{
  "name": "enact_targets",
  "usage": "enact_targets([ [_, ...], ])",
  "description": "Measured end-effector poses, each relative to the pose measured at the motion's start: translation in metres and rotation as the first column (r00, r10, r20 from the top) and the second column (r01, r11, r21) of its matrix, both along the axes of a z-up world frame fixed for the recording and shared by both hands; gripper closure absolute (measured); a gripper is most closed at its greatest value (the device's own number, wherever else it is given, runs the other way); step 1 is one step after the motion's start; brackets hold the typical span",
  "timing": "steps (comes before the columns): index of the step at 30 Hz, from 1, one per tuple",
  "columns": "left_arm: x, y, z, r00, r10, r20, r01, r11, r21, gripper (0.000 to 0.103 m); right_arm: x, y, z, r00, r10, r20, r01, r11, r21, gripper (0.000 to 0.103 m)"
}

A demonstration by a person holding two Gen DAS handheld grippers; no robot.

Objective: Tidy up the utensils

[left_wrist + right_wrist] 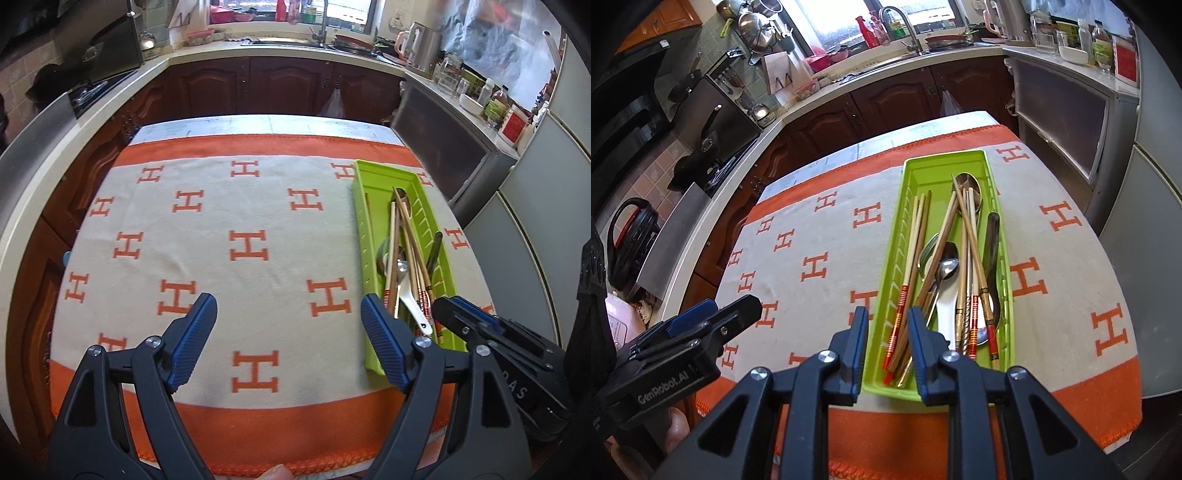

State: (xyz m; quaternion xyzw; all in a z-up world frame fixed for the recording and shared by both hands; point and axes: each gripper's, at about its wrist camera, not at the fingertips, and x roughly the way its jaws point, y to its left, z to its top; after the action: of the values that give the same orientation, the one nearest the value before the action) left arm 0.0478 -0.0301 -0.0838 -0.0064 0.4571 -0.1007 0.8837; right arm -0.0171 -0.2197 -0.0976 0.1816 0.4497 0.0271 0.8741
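Right gripper (888,345), jaws slightly spread and empty over the near end of the long lime-green plastic tray (1004,236) by the bench's right edge, could snag crossed chopsticks (971,236).

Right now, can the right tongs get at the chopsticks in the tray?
Probably yes: the right tongs stand partly open, empty, over the tray's near end, with nothing covering the chopsticks.
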Motion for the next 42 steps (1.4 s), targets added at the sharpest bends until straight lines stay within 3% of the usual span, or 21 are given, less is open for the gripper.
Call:
enact_targets([
  [4,-0.014,0.017,0.016,0.998,0.039,0.044,-0.041,0.998,0.039,0.025,-0.008,0.011,0.015,1.000,0.021,0.021,-0.021,1.000,-0.015,0.065],
  [9,-0.030,0.029,0.037,0.994,0.054,0.095,-0.061,0.995,0.076,0.023,-0.017,0.026,0.038,0.997,0.057,0.049,-0.055,0.998,-0.036,0.063],
  [16,-0.048,0.040,0.065,0.988,0.074,0.139,-0.084,0.994,0.067,0.022,-0.027,0.037,0.062,0.994,0.053,0.095,-0.047,0.997,-0.063,0.053],
  [26,-0.059,0.042,0.078,0.987,0.086,0.138,-0.095,0.994,0.058,0.021,-0.031,0.047,0.071,0.992,0.049,0.119,-0.039,0.995,-0.087,0.051],
  [42,-0.055,0.043,0.075,0.985,0.113,0.133,-0.122,0.991,0.063,0.021,-0.029,0.048,0.070,0.992,0.050,0.112,-0.041,0.995,-0.086,0.051],
])
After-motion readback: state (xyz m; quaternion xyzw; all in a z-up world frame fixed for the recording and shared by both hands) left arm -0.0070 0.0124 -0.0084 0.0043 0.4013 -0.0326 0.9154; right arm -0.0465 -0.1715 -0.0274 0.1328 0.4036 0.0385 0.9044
